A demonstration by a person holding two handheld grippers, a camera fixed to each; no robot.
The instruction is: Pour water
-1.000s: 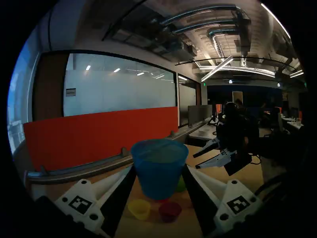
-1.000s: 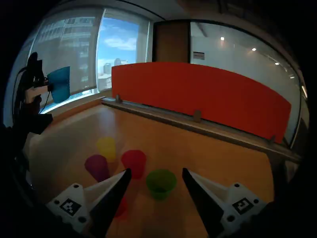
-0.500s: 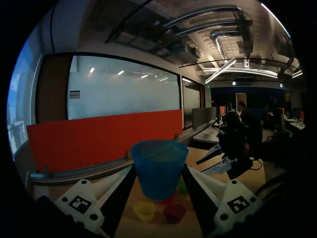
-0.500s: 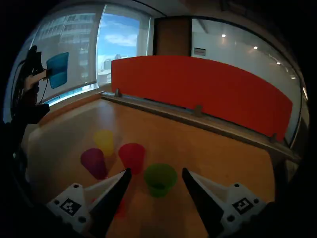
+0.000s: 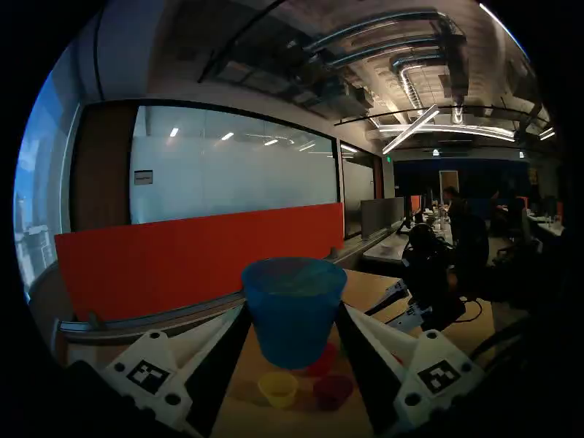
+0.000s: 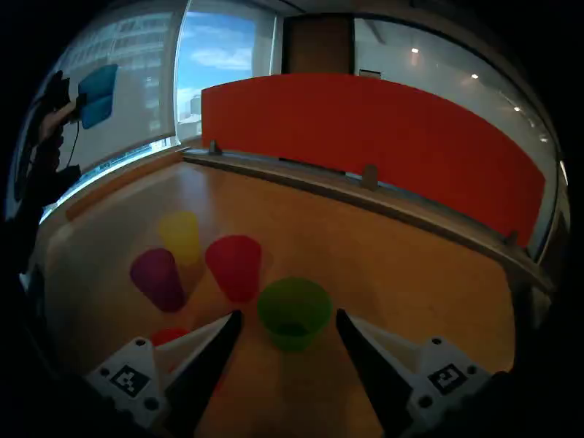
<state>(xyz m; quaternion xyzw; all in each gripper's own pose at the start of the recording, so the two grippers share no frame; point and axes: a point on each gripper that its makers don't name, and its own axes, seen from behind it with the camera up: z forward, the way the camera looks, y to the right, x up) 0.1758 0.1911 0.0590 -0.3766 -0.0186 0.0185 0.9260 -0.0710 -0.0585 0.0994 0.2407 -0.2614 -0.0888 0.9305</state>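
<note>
My left gripper (image 5: 294, 312) is clamped on the blue cup (image 5: 294, 325), one finger pressing each side, and the cup sits upright, raised above the wooden table (image 5: 369, 281). I cannot tell how full it is. Below it on the table stand a yellow cup (image 5: 278, 389), a purple cup (image 5: 332, 390) and a red cup (image 5: 322, 359), close together. My right gripper (image 6: 287, 315) has its fingers spread wide and grips nothing. The green cup (image 6: 293, 314) stands on the table just ahead of the gap between the tips, touching neither finger. Beyond it the red cup, the yellow cup and the purple cup form a loose cluster. An orange partition (image 6: 379, 139) runs along the table's far edge.
</note>
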